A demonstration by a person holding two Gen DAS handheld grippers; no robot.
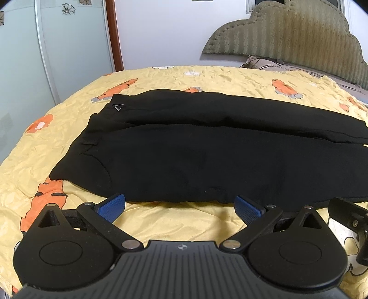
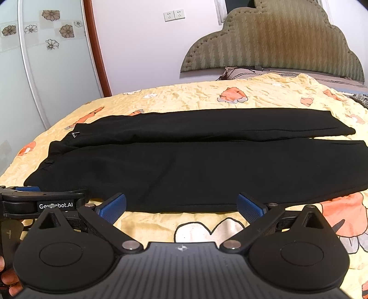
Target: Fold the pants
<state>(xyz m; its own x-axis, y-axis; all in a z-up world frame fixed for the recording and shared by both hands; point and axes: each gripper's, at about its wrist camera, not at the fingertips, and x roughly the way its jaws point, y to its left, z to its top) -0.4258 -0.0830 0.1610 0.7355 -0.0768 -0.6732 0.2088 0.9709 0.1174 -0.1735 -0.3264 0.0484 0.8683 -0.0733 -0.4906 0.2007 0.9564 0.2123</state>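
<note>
Black pants lie flat across the yellow bed cover, waistband at the left, both legs stretched to the right; they also show in the right wrist view. My left gripper is open and empty, just short of the near leg's edge by the hip. My right gripper is open and empty, just short of the near leg's edge farther right. The left gripper also shows at the left edge of the right wrist view, near the waist corner.
The yellow floral bed cover spreads under everything. A padded olive headboard and a pillow stand at the far right. A sliding wardrobe door and a wall with sockets are behind the bed.
</note>
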